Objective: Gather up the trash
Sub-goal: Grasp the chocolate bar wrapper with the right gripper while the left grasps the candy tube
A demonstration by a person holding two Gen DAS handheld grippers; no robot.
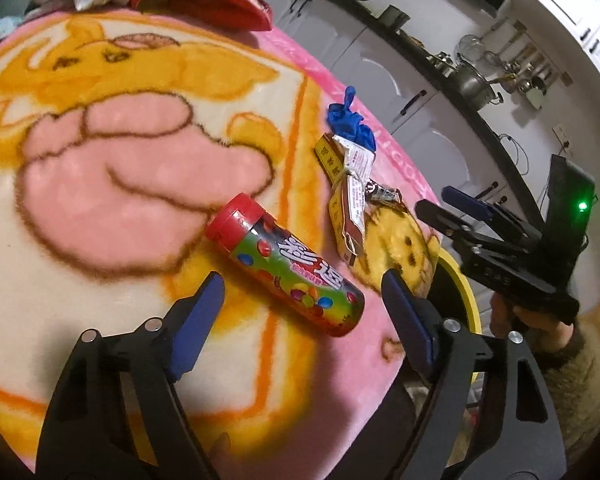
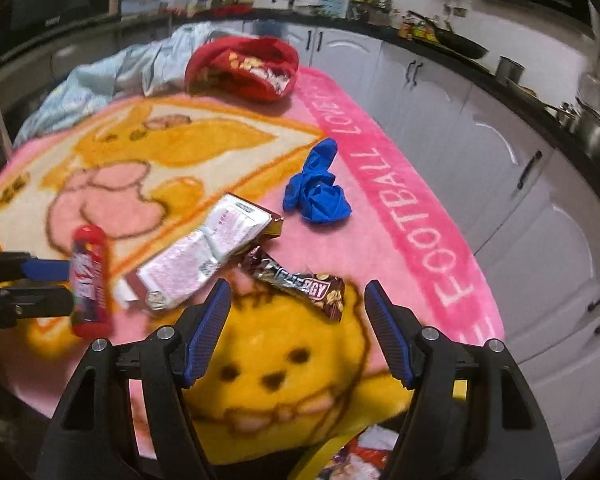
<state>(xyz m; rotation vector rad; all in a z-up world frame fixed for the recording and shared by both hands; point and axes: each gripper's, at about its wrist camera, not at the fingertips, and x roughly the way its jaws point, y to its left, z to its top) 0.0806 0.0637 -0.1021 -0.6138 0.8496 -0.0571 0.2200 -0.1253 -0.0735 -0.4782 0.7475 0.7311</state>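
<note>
Overhead, both grippers' fingers spread, empty; pink cartoon blanket (image 2: 396, 216) covers table, white kitchen cabinets (image 2: 512, 184) behind.

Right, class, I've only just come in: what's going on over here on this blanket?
A person with a claw in each hand is collecting trash off a cartoon blanket. The left claw is open around a red-capped candy tube, not yet gripping it. The right claw hangs open and empty near a chocolate bar wrapper. A flattened carton and a crumpled blue glove lie beyond.

Home kitchen, white cabinets (image 2: 512, 184), steel pot (image 1: 474, 82) on counter
</note>
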